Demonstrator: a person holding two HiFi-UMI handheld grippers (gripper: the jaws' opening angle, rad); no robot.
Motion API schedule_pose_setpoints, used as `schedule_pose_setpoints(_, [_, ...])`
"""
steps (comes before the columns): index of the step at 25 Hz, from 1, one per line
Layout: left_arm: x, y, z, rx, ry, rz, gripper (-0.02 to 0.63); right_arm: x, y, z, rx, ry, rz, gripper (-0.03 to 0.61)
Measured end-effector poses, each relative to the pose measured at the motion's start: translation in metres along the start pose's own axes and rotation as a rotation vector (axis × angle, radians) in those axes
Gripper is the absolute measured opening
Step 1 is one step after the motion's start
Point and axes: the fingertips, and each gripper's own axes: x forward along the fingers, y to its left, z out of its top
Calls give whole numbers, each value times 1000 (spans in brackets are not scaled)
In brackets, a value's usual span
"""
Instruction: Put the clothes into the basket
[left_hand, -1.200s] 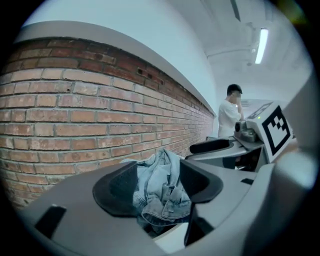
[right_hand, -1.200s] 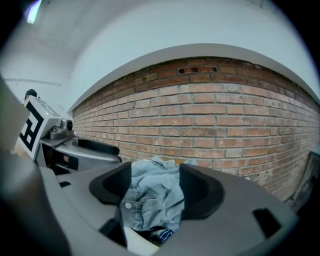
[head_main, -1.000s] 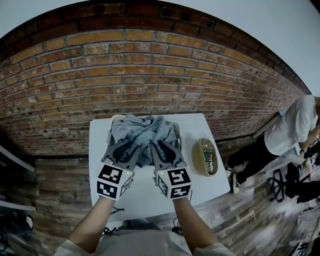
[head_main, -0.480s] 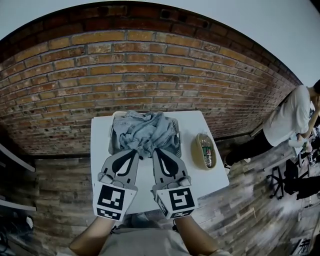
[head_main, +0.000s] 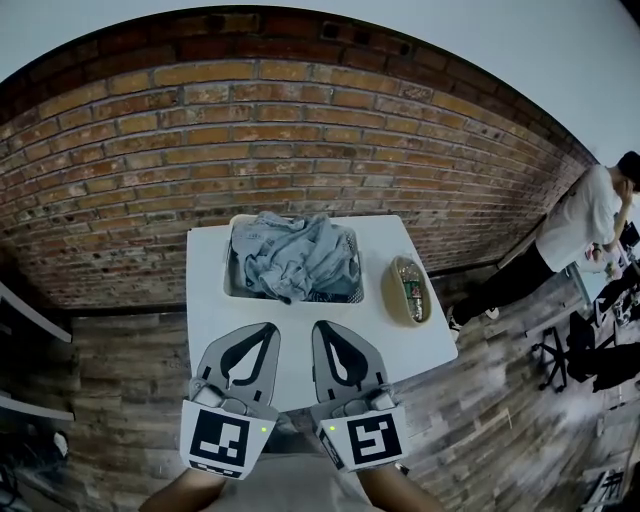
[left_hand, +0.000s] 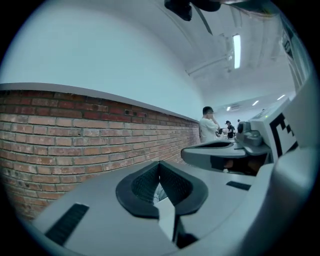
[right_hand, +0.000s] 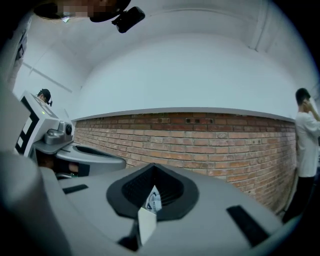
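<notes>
A heap of grey-blue clothes lies in the pale basket at the back of the white table. My left gripper and right gripper hover side by side over the table's front part, short of the basket and clear of the cloth. Both are shut with nothing between the jaws. In the left gripper view the left gripper points at the brick wall with its jaws pressed together. The right gripper looks the same in its own view.
An oval wicker tray with a bottle in it sits on the table's right side. A brick wall stands right behind the table. A person stands at the far right near an office chair. The floor is wooden.
Both grippers have drawn back from the basket toward me and risen. They were at the clothes a second ago and now hang over the table's front. The clothes stay in the basket.
</notes>
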Motion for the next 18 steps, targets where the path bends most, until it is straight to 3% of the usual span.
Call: schedule_pose_setpoints(18, [-58, -45, -23, 16, 14, -67, 9, -56, 51, -18, 12, 12, -1, 6])
